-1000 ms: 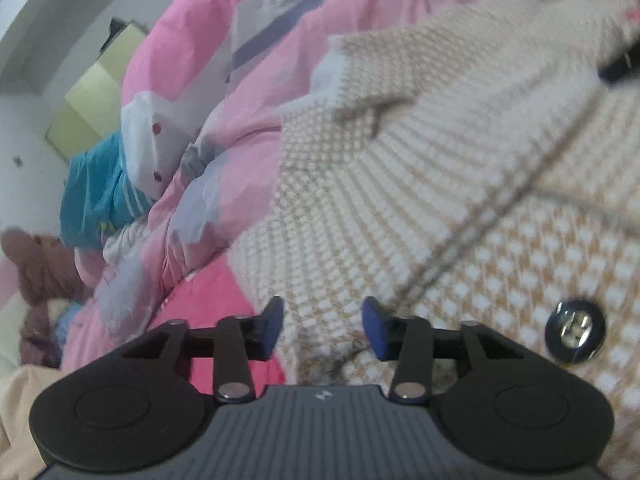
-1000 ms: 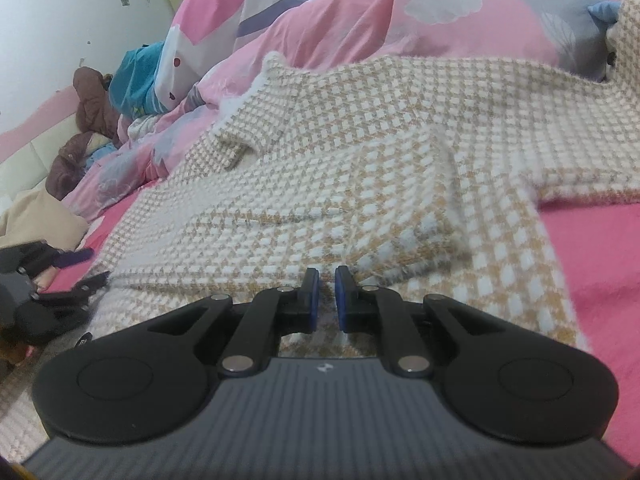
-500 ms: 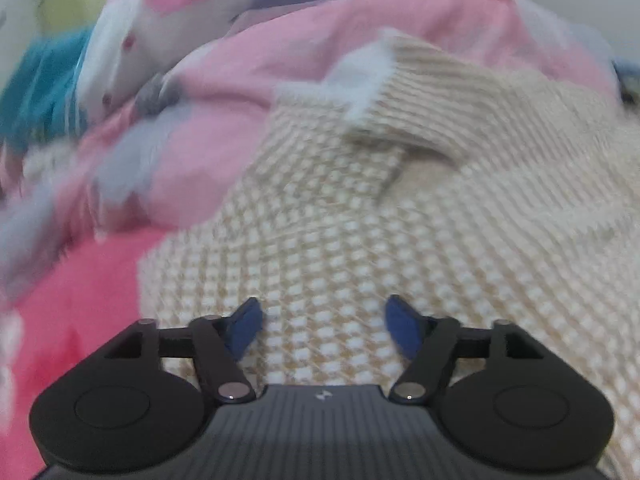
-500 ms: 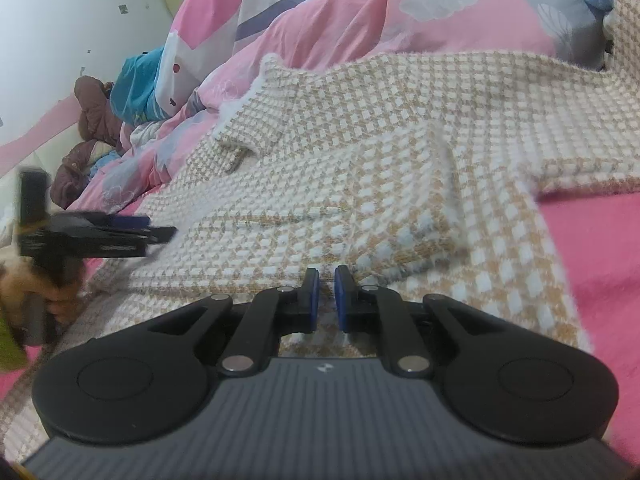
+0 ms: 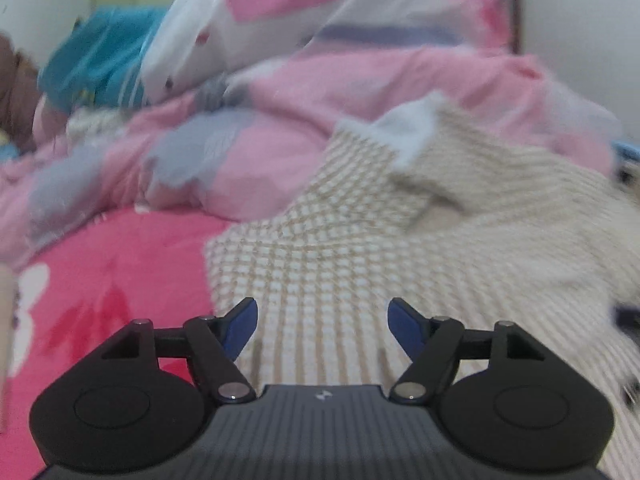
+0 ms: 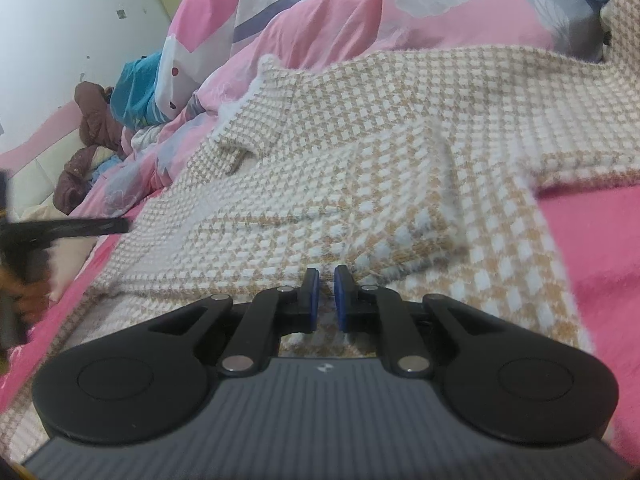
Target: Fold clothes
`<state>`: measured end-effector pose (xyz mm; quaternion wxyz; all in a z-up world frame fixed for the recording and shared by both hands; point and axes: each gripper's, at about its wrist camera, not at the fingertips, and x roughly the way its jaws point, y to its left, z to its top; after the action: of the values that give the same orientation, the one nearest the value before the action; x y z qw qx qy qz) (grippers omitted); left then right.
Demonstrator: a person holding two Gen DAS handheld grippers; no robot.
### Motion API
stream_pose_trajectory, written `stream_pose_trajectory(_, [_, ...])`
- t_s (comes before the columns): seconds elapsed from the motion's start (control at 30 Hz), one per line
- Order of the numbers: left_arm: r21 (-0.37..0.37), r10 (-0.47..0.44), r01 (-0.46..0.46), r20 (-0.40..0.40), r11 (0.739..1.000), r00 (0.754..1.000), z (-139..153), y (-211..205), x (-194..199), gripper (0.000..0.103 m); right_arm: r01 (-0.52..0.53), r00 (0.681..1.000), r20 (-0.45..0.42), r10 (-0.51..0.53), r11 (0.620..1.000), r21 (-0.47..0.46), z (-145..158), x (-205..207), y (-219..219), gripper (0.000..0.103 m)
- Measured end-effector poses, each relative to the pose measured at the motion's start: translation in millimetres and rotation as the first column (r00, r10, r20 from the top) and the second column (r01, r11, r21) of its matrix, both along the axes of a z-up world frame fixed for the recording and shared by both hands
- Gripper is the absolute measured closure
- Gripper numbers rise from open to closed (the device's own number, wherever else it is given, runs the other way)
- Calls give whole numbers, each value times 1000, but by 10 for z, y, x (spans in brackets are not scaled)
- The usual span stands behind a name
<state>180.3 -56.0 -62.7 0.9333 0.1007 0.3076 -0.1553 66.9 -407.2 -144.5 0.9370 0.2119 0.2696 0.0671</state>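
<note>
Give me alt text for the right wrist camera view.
A beige-and-white checked knit sweater lies spread on a pink bed sheet, with the right gripper low at its near hem, jaws shut on a fold of knit. A rumpled pink quilt is heaped behind.

Your left gripper [image 5: 322, 322] points down a bit, its jaws wide but closing on nothing. Your right gripper [image 6: 326, 293] is pinched almost together.
</note>
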Motion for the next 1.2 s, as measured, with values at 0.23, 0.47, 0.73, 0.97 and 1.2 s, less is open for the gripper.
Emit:
stream_pose_trajectory(0.23, [93, -219, 217, 8, 972, 976, 262, 185, -1432, 29, -2, 1000, 9, 2, 998, 56, -17, -19, -73, 96])
stream_pose_trajectory(0.47, [139, -297, 318, -152, 938, 943, -188, 178, -2159, 61, -4, 1000, 20, 2, 995, 97, -35, -35, -140, 95])
stream_pose_trajectory(0.73, [87, -203, 225, -206, 970, 957, -314, 896, -2747, 63, -10, 1000, 23, 7, 990, 137, -54, -57, -195, 95])
stream_pose_trajectory(0.97, [30, -170, 179, -195, 983, 966, -330, 1145, -2979, 62, -10, 1000, 23, 7, 991, 132, -48, -63, -185, 95])
stream_pose_trajectory(1.2, [70, -214, 228, -171, 971, 962, -107, 1167, -2986, 62, -13, 1000, 26, 9, 988, 157, -57, -58, -205, 95])
